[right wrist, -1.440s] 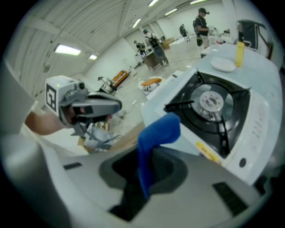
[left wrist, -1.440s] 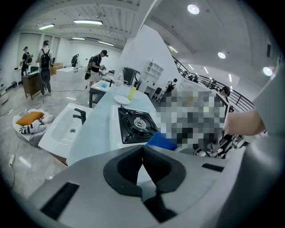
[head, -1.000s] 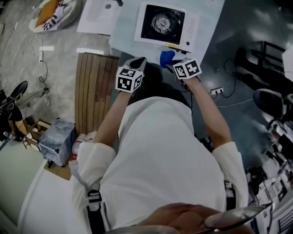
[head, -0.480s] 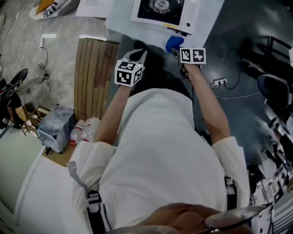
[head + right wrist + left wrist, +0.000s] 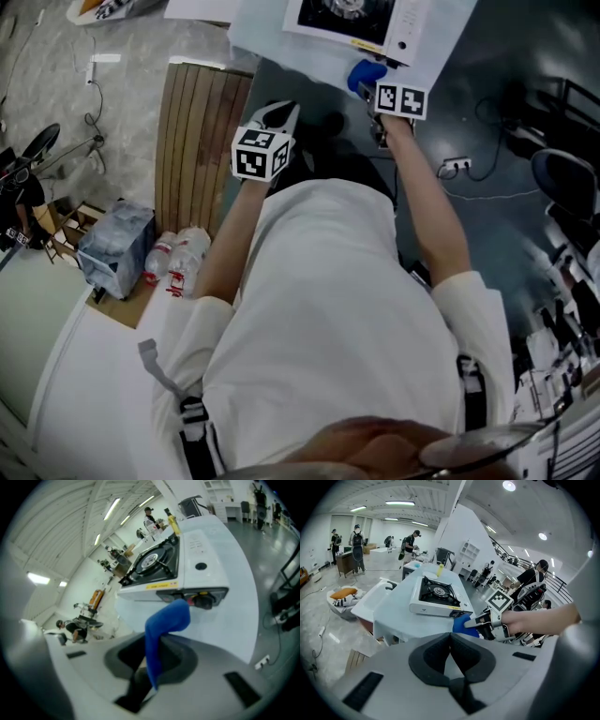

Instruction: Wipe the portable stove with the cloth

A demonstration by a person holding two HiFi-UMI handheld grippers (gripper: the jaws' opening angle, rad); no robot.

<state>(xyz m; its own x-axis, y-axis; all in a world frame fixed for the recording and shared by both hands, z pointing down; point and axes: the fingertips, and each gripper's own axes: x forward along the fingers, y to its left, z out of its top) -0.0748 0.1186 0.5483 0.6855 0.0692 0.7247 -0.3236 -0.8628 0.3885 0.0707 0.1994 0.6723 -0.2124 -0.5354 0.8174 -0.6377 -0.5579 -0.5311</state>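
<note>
Currently, right gripper (image 5: 151, 665) clamps the blue cloth (image 5: 166, 620), free end presented toward the portable stove (image 5: 173, 569) for wiping; left gripper (image 5: 450, 651) closed, empty.

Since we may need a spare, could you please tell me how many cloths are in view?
1. The blue cloth is clamped in the right gripper, near the front of the stove. Others could lie hidden outside the views.

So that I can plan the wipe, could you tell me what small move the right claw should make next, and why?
Probably ease the right claw forward and up, laying the blue cloth onto the portable stove's white top. The claw is shut on the cloth, which hangs just before the stove's front panel.
</note>
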